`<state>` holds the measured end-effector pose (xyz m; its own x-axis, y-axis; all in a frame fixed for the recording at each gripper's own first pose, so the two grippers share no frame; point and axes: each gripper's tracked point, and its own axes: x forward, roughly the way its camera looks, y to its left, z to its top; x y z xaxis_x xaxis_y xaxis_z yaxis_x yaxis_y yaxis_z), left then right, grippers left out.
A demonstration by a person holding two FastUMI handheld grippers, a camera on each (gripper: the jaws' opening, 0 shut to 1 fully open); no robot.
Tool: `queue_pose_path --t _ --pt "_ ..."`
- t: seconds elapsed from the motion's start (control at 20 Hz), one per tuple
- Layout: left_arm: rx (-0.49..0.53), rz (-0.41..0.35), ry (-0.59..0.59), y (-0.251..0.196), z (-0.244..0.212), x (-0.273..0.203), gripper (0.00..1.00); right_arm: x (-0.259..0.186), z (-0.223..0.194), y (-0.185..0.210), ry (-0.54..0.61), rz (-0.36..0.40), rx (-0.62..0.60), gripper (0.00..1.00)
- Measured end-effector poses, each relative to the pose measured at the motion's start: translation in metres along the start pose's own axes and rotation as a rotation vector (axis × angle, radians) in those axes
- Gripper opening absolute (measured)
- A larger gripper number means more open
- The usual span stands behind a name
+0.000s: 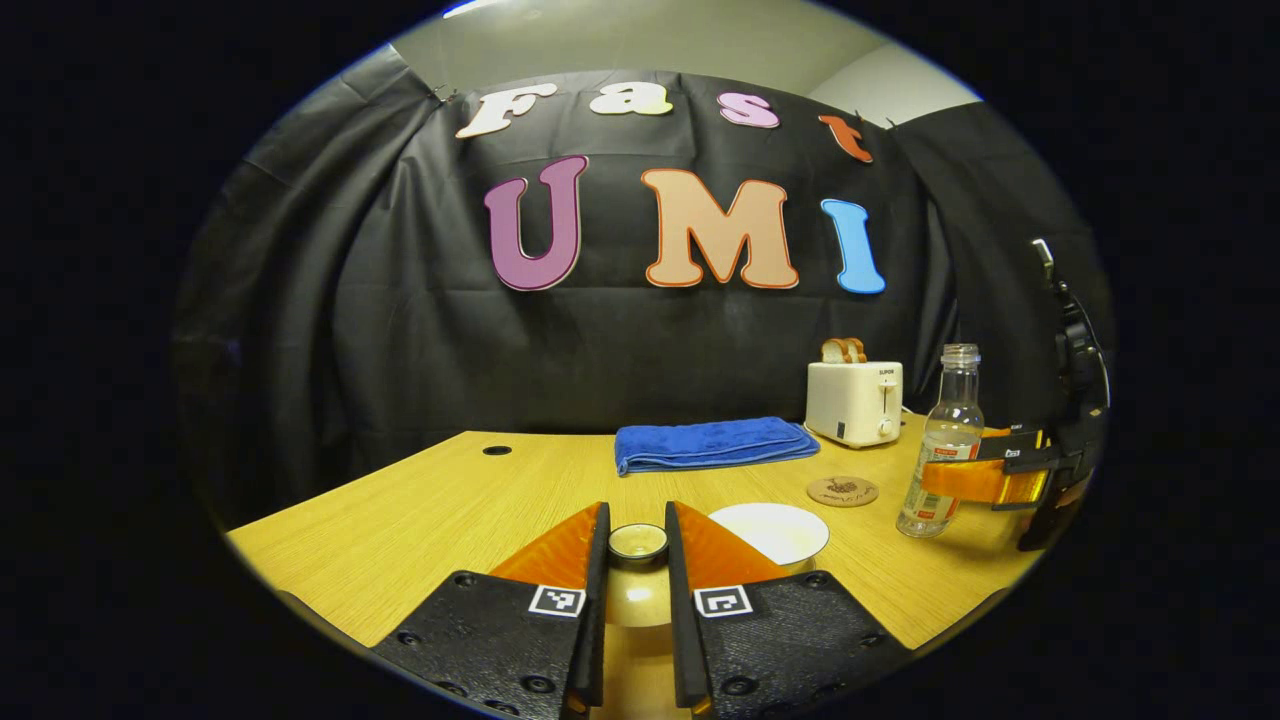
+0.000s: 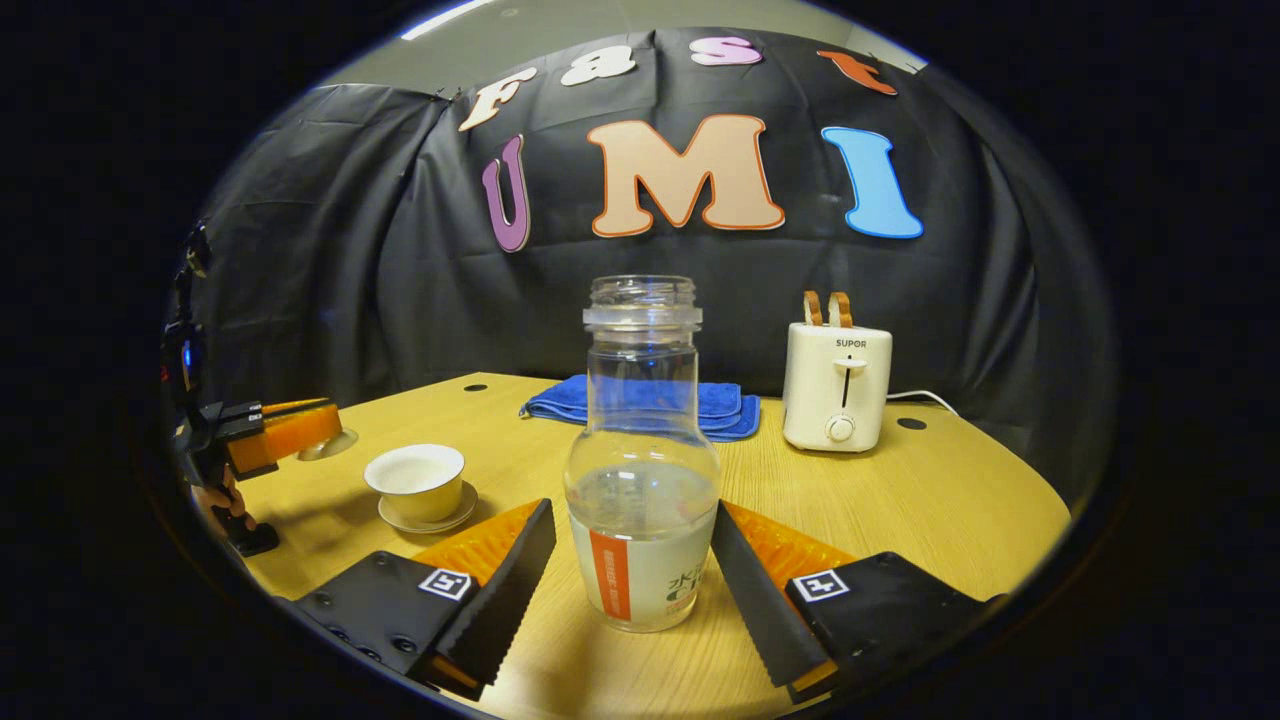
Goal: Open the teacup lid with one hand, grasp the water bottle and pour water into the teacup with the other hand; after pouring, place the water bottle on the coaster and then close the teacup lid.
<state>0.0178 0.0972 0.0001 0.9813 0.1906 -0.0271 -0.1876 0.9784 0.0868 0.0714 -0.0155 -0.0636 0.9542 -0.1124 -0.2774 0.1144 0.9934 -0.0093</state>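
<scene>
My left gripper (image 1: 637,520) is shut on the knob of the cream teacup lid (image 1: 636,598), held off the cup. In the right gripper view that gripper (image 2: 330,435) hangs with the lid (image 2: 335,448) left of and a little behind the open white teacup (image 2: 415,478) on its saucer (image 2: 432,522). The clear, uncapped water bottle (image 2: 640,500), partly filled, stands on the table between my right gripper's (image 2: 633,510) fingers. The right finger lies at its side and a thin gap shows on the left. The round cork coaster (image 1: 842,491) lies between the teacup (image 1: 768,530) and the bottle (image 1: 945,430).
A folded blue towel (image 1: 712,443) lies at the back of the wooden table (image 1: 420,510). A white toaster (image 2: 836,385) with two bread slices stands at the back right, its cable trailing behind. Cable holes (image 1: 497,450) mark the tabletop.
</scene>
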Motion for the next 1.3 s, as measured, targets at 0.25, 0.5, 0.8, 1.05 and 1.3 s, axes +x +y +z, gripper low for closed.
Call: queue_pose_path --t 0.25,0.5,0.8,1.05,1.3 --pt "-0.003 -0.008 0.001 0.000 -0.001 -0.001 0.25 0.004 -0.001 -0.004 0.014 -0.030 -0.008 0.85" --pt "-0.003 -0.007 0.003 0.002 -0.001 -0.001 0.25 0.005 0.001 0.001 0.001 -0.055 -0.076 0.83" --pt "-0.002 0.008 0.010 0.012 -0.002 -0.002 0.25 0.007 0.007 0.012 -0.021 -0.120 -0.272 0.83" --pt "-0.003 0.019 0.011 0.019 -0.002 -0.003 0.25 0.012 0.007 0.015 0.001 -0.171 -0.483 0.82" --pt "-0.004 0.026 0.008 0.024 -0.001 -0.003 0.25 0.016 0.008 0.020 0.031 -0.198 -0.723 0.82"
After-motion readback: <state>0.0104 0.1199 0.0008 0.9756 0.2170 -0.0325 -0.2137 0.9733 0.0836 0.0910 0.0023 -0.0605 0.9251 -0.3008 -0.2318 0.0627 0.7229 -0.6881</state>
